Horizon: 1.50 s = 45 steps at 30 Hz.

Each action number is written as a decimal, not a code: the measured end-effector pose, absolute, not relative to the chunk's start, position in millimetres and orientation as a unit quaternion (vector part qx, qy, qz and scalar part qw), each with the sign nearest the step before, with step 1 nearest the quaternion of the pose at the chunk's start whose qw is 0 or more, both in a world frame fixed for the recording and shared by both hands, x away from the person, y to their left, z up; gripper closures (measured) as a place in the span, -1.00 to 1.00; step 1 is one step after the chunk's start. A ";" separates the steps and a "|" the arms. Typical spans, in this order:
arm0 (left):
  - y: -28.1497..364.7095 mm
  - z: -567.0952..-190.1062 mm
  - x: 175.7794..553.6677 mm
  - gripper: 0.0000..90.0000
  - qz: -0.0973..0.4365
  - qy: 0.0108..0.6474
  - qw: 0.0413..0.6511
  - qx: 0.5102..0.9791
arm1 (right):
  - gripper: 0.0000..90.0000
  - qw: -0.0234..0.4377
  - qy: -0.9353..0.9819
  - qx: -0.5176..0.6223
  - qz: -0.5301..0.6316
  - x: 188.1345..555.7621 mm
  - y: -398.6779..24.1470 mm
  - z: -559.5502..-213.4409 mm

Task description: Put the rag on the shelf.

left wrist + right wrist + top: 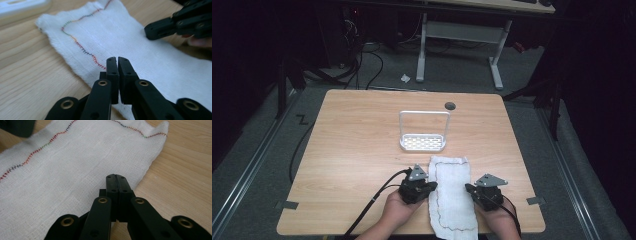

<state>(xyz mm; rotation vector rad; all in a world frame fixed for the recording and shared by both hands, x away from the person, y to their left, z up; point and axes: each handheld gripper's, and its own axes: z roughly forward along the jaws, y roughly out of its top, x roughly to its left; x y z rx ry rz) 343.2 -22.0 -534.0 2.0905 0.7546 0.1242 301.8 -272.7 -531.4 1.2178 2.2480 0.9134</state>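
Your left gripper (117, 60) sits at the left edge of the white cloth (453, 192), jaws closed together; whether they pinch the fabric, you cannot tell. Your right gripper (116, 177) is likewise closed at the right edge. The cloth lies flat on the table (352, 150), near the white rack (423, 142).

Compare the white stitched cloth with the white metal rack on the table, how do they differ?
The white stitched cloth lies flat and limp at the near edge, overhanging it, between the left claw and right claw. The white metal rack stands rigid farther back, with an upright hoop handle over a perforated base. Both are white.
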 end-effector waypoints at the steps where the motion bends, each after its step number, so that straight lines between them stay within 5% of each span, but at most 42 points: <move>1: -23.7 -536.7 344.0 0.95 0.053 0.304 0.433 0.847 | 1.00 0.211 0.809 0.438 0.330 301.5 -272.3 -531.6; 23: 64.0 -536.0 311.3 0.93 0.069 0.330 0.414 0.845 | 1.00 0.193 0.856 0.328 0.350 292.4 -195.1 -535.0; 32: 73.8 -523.3 367.5 0.26 0.136 0.395 0.438 0.796 | 1.00 0.181 0.856 0.326 0.359 294.3 -198.3 -535.5; 45: 57.0 -538.9 389.4 0.34 0.131 0.419 0.417 0.796 | 0.98 0.176 0.857 0.321 0.363 295.5 -200.7 -535.9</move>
